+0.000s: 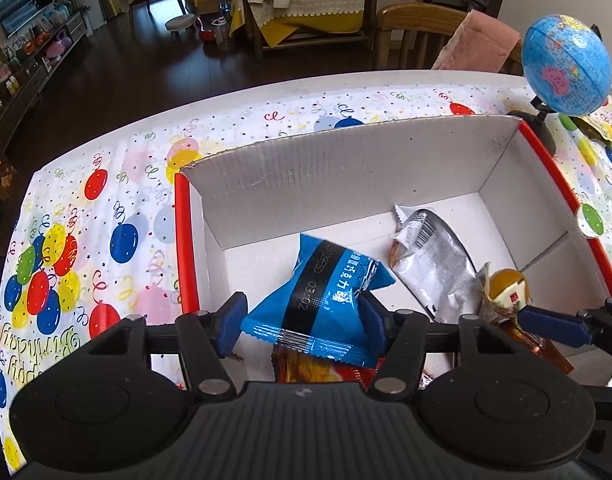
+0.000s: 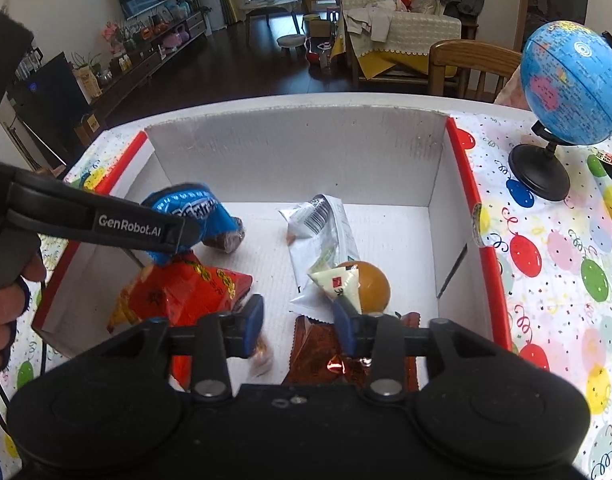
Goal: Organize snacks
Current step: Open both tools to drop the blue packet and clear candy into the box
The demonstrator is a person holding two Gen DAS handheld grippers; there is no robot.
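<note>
Both grippers are down inside the white cardboard box (image 1: 346,168) with the red rim, sitting on the balloon-print tablecloth (image 1: 105,216). In the left wrist view, the left gripper (image 1: 301,312) pinches a blue snack packet (image 1: 322,292) between its blue pads, the packet tilted above the box floor; under it peeks a red packet (image 1: 318,372). The right wrist view shows what that view hides: the red packet (image 2: 185,292) lies spread along the box's left side, and a hand (image 2: 1,304) grips the left tool's handle. There, the right gripper (image 2: 301,324) stands spread, nothing pinched; its right pad is touching a round brown snack in a white wrapper (image 2: 358,284), which lies on a silver packet (image 2: 326,232). A dark brown packet (image 2: 318,356) lies beneath the jaws. A globe (image 2: 570,80) stands outside the box, to its right.
</note>
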